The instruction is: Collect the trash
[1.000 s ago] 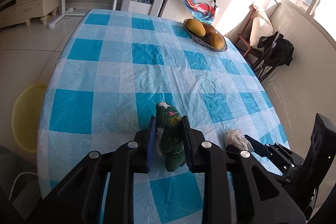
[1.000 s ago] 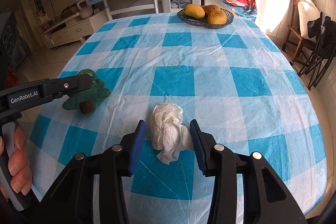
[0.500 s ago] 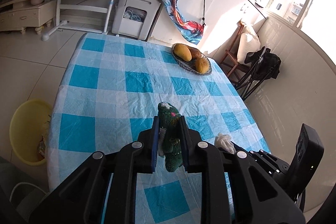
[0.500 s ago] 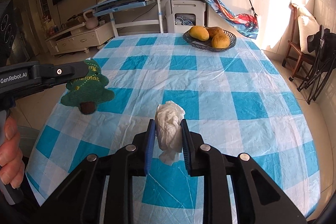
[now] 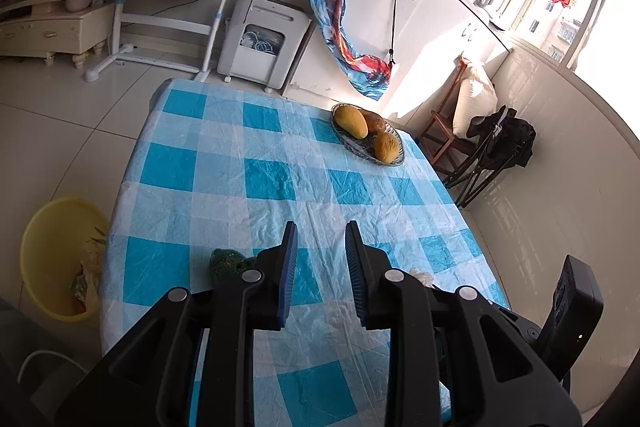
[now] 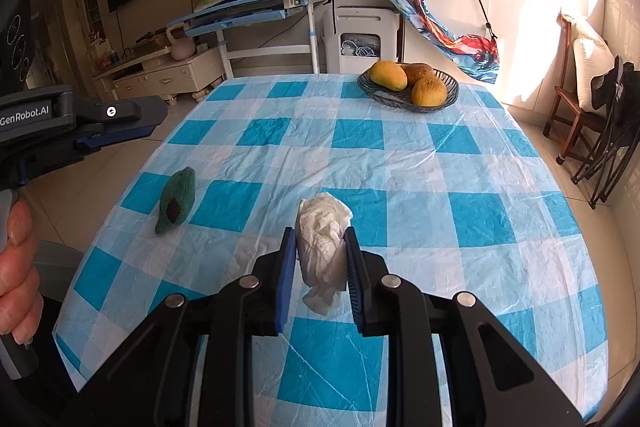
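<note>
A crumpled white tissue (image 6: 320, 247) is pinched between the blue pads of my right gripper (image 6: 320, 239), just above the blue-and-white checked tablecloth (image 6: 400, 167). My left gripper (image 5: 321, 231) hangs over the table's near left part. Its jaws are opening and nothing is between them. A green knitted tree toy (image 6: 176, 199) lies on the cloth below and to the left of the left gripper (image 6: 154, 123). In the left wrist view the toy (image 5: 226, 263) peeks out beside the left finger. The tissue (image 5: 420, 274) shows only as a small white patch there.
A yellow bin (image 5: 52, 227) with some rubbish in it stands on the floor left of the table. A dark basket of fruit (image 6: 408, 99) sits at the table's far end. A folded chair (image 5: 492, 155) leans right of the table. A person's hand (image 6: 16, 267) grips the left handle.
The left gripper rose with the green toy, then let it go; the toy now lies on the cloth. The right gripper shut on the tissue.
</note>
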The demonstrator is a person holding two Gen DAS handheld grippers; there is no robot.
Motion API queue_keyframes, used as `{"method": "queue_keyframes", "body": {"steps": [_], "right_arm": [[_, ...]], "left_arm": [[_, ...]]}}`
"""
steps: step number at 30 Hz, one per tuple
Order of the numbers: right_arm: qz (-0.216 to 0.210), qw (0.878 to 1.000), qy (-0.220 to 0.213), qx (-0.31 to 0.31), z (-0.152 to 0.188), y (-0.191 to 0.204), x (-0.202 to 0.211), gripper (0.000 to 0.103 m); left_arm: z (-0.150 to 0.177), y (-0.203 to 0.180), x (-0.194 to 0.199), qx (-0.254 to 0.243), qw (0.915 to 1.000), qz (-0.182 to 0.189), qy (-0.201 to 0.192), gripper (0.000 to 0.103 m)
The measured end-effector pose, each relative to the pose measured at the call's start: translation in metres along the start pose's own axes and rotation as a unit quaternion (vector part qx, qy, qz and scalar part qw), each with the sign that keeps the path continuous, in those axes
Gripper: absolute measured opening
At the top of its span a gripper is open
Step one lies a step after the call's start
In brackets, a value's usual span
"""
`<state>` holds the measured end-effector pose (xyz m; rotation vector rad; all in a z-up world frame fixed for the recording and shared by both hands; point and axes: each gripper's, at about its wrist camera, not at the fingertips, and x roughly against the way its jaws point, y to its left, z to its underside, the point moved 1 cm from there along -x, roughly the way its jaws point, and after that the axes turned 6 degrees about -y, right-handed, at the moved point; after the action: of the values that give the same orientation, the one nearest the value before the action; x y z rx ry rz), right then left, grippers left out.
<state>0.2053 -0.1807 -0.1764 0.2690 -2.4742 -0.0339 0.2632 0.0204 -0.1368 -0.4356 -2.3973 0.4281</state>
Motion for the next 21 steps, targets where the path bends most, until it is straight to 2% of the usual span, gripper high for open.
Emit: {"method": "queue_keyframes", "body": {"steps": [3,7,15,21], "right_arm": [[-0.003,1.0,-0.002,-0.002,-0.001,-0.001,0.001,0.025],[-0.005,1.0,-0.007,-0.003,-0.002,-0.001,0.004,0.025],[-0.003,1.0,-0.008,-0.001,-0.002,0.0,0.006,0.028],[0.001,1.0,-0.011,-0.003,-0.003,0.0,0.008,0.041]], "left_arm": [[-0.002,0.002,-0.001,0.006,1.0,-0.007,-0.003,0.031],[-0.004,0.01,0.003,0.024,0.9994,-0.025,-0.01,0.052],[-0.003,0.024,0.006,0.044,0.9977,-0.051,-0.01,0.062],[0.0,0.027,0.007,0.04,0.997,-0.066,-0.005,0.066]]}}
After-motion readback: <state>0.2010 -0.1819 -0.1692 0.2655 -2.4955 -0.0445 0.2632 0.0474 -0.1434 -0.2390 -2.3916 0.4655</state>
